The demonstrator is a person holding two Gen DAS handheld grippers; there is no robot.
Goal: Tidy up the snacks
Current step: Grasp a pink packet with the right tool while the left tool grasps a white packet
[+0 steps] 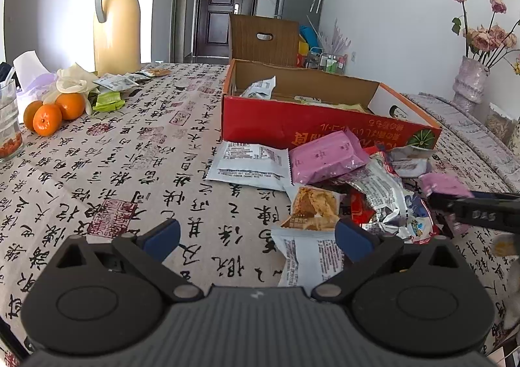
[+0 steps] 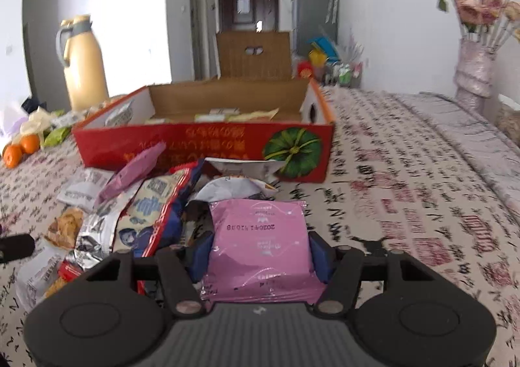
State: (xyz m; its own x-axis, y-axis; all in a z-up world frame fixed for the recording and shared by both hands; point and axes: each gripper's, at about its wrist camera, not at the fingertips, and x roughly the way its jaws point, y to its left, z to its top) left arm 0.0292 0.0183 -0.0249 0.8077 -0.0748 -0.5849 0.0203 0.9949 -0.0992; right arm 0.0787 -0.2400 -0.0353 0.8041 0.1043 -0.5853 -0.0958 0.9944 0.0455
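Note:
A red cardboard box [image 1: 325,121] [image 2: 195,144] stands open on the patterned tablecloth with a few packets inside. In front of it lies a heap of loose snack packets [image 1: 380,195] [image 2: 152,204]. My right gripper [image 2: 260,253] is shut on a pink snack packet [image 2: 260,237], its blue pads pressing both sides, at the heap's right edge. In the left wrist view this packet [image 1: 445,183] shows at the far right. My left gripper [image 1: 258,237] is open over the cloth, holding nothing; a white packet [image 1: 312,258] lies by its right finger.
A cream thermos jug [image 1: 117,19], oranges [image 1: 52,113], green packets [image 1: 109,100] and a glass jar [image 1: 8,126] stand at the left. A vase of dried roses [image 1: 471,81] [image 2: 474,71] is at the far right. A brown carton [image 1: 263,35] stands behind the red box.

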